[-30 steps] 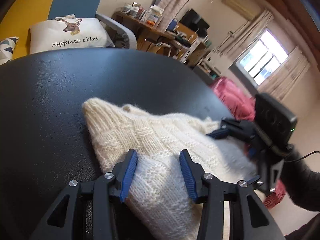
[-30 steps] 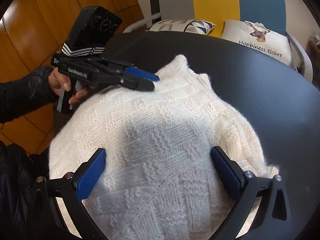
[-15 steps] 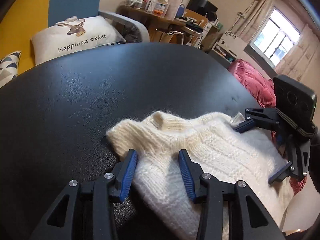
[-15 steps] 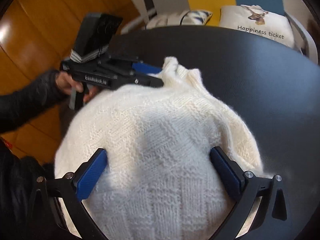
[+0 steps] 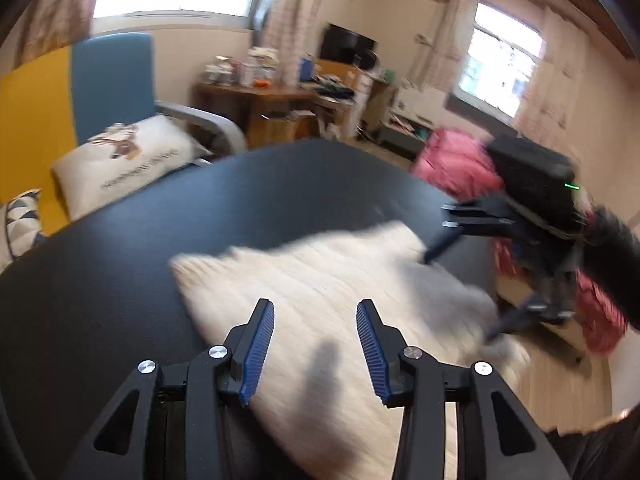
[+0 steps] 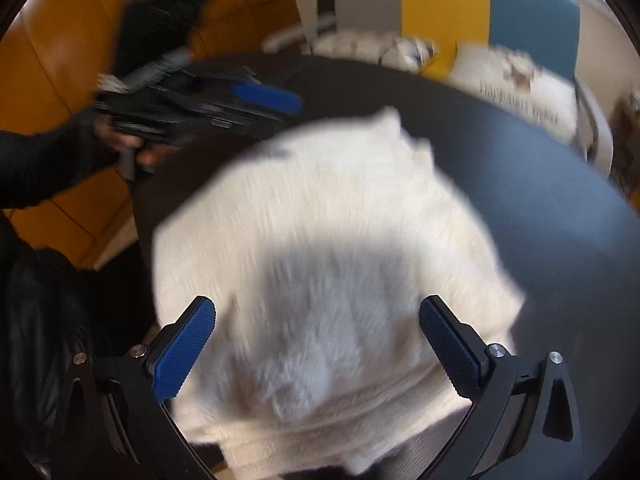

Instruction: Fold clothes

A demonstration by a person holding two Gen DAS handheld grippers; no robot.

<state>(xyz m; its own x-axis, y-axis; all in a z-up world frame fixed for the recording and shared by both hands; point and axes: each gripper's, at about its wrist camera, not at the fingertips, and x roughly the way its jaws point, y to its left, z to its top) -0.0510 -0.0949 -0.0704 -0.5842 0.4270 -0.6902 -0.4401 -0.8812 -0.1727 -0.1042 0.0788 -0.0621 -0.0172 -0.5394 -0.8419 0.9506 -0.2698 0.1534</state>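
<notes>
The folded cream knitted sweater lies at the near edge of the round black worktop. Left gripper and right gripper hover above it, jaws spread, gripping nothing.

sweater: fuzzy cream knit | table: smooth black leather-like | gripper pads: ribbed blue

The table was a dark, round-edged thing with a black leathery-looking top. The only thing lying on it was a cream knit sweater, bunched in a folded heap near the edge, one side hanging a bit over the rim. Both views were pretty blurry.
</notes>
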